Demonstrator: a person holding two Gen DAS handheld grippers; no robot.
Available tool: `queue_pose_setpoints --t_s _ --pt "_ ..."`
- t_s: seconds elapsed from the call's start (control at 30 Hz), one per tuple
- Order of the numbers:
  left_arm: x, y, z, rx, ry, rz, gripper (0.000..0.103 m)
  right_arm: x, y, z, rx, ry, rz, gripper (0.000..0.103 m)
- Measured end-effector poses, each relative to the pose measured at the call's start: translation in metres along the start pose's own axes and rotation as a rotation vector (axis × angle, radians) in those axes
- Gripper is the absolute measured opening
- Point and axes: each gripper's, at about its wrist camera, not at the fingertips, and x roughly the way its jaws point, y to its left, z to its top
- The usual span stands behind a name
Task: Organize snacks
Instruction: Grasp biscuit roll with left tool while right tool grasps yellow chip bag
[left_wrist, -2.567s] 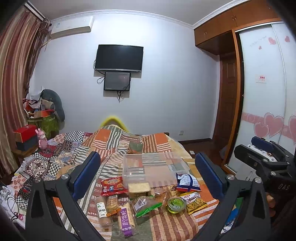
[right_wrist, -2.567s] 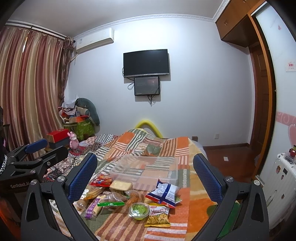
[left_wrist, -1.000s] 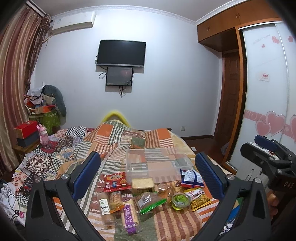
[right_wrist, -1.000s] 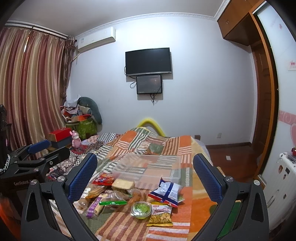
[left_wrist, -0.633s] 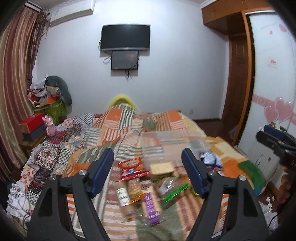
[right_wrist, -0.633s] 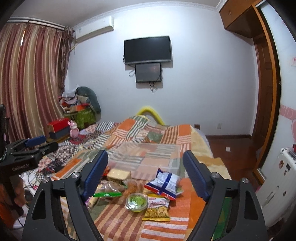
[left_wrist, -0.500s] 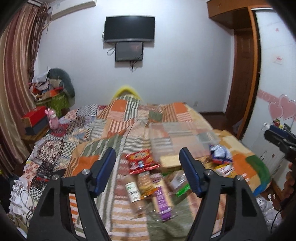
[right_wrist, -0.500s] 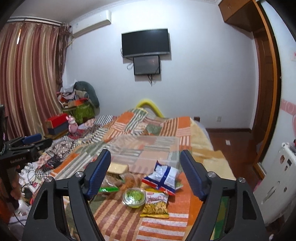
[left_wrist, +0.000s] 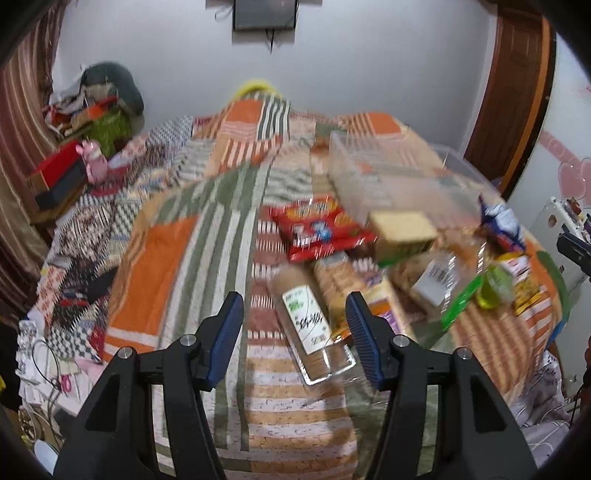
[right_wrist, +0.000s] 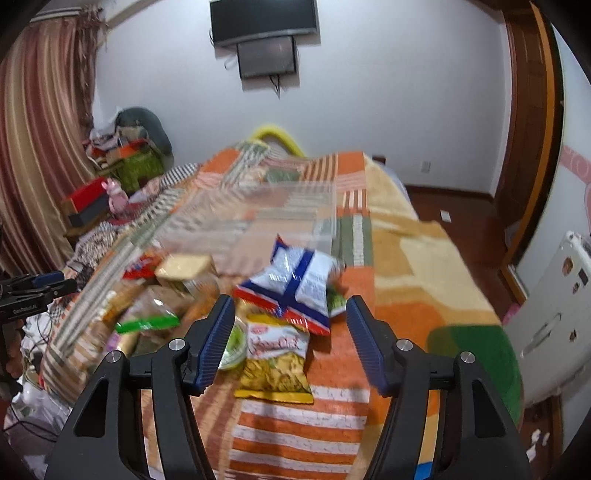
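Several snacks lie in a heap on a patchwork bedspread, in front of a clear plastic bin. My left gripper hovers over a long clear-wrapped biscuit sleeve with a green label; its jaws are closing, and the pads touch nothing. A red cracker bag and a wrapped sandwich lie beyond it. My right gripper hangs above a yellow chip packet and a white-and-blue bag; its jaws are closing too, apart from both. A green jelly cup sits left of the packet.
The bed's right edge drops to a wooden floor beside a white cabinet. A cluttered side table with a red box stands left of the bed. Cables and clothes lie at the near left corner.
Both grippers have tipped downward and come closer to the snack heap. Their jaws have narrowed a good deal from wide open.
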Motion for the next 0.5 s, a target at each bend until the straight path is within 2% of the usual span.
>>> queue_pose_setpoints --t_s 0.23,0.5 --pt "0.045 0.004 -0.011 -0.033 0.092 -0.011 0.057 0.018 -0.007 -0.007 0.021 0.086 0.004 0.059" --pt "0.076 0.000 -0.017 -0.052 0.135 -0.042 0.058 0.044 -0.005 -0.018 0.039 0.179 0.064 0.059"
